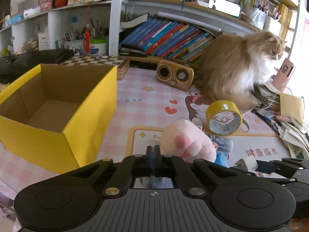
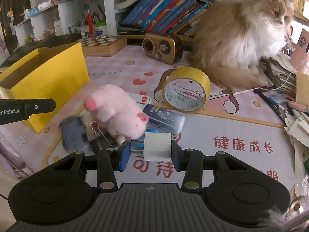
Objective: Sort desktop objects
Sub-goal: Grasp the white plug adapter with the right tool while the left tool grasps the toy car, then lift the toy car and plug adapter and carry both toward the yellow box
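1. From the left wrist camera I saw my left gripper [image 1: 153,150] with its jaws pressed together and nothing visible between them. Just past the tips sat the pink plush pig toy [image 1: 188,141], on the pink checked cartoon desk mat [image 1: 146,96].
2. Only this view looked down into the yellow cardboard box [image 1: 58,104], open-topped at the left; its brown floor held nothing I could see.
3. A roll of yellow packing tape [image 1: 224,119] stood on edge beyond the pig, and a long-haired ginger and white cat [image 1: 237,67] sat behind it beside a small brown retro radio [image 1: 174,74].
4. At the right edge, my right gripper carried something white; its grip was unclear from here.
5. From the right wrist camera I saw the right gripper [image 2: 148,148] clamped on a white plug-in charger block [image 2: 157,146], metal prongs pointing at the left pad, lifted above the mat.
6. This view alone showed a blue-grey plush toy [image 2: 74,135], blurred, left of the pig, and a dark blue and white rectangular pack [image 2: 164,118] lying flat behind it.
7. Here the box showed only its outer yellow wall; I could not see inside.
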Demonstrator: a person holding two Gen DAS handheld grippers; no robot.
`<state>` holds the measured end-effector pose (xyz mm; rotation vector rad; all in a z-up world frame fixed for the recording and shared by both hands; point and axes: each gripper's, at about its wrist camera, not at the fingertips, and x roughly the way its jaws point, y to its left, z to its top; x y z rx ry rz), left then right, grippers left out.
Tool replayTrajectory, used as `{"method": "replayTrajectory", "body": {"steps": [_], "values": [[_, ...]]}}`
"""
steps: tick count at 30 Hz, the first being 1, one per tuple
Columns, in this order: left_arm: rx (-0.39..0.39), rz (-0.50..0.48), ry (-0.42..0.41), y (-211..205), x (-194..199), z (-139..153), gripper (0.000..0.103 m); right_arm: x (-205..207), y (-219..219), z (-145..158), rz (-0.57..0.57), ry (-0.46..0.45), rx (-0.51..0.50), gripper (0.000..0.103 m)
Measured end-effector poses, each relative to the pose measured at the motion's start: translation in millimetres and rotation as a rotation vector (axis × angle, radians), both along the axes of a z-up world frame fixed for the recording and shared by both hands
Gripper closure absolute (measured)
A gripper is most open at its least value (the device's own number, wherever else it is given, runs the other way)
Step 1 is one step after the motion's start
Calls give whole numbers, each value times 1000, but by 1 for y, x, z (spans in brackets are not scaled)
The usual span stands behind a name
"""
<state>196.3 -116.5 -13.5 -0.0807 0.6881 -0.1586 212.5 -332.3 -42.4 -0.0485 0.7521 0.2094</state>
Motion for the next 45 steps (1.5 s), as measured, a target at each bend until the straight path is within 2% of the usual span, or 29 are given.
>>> {"method": "replayTrajectory", "body": {"steps": [6, 11, 13, 14, 15, 16, 17, 18, 21, 24, 29, 32, 34, 45], "values": [[17, -38, -9, 14, -6, -12, 103, -21, 12, 4, -50, -8, -25, 62], [11, -59, 32, 26, -21, -26, 103, -36, 20, -1, -101, 14, -41, 63], [11, -64, 52, 30, -25, -30, 99, -42, 23, -3, -108, 25, -49, 63], [17, -71, 57, 30, -29, -32, 91, -45, 24, -4, -110, 31, -51, 62], [19, -83, 58, 30, -31, -32, 73, -47, 26, -5, -113, 35, -51, 63], [22, -97, 58, 29, -34, -32, 60, -49, 27, -6, -115, 36, -51, 62], [33, -111, 51, 27, -37, -32, 31, -51, 28, -6, -115, 35, -52, 62], [52, -129, 34, 23, -40, -31, 18, -53, 29, -6, -114, 35, -52, 62], [95, -193, 41, 11, -42, -35, 17, -55, 29, -7, -114, 41, -49, 62], [127, -182, 75, 1, -32, -45, 17, -56, 26, -8, -116, 46, -45, 62], [130, -156, 114, -7, -16, -59, 19, -54, 21, -9, -98, 50, -46, 62], [132, -156, 131, -12, -11, -66, 44, -52, 17, -11, -86, 63, -47, 62], [132, -157, 128, -13, -13, -67, 45, -51, 15, -12, -79, 67, -47, 62], [47, -168, 38, 13, -44, -25, 45, -60, 26, -4, -49, 34, -33, 62]]}}
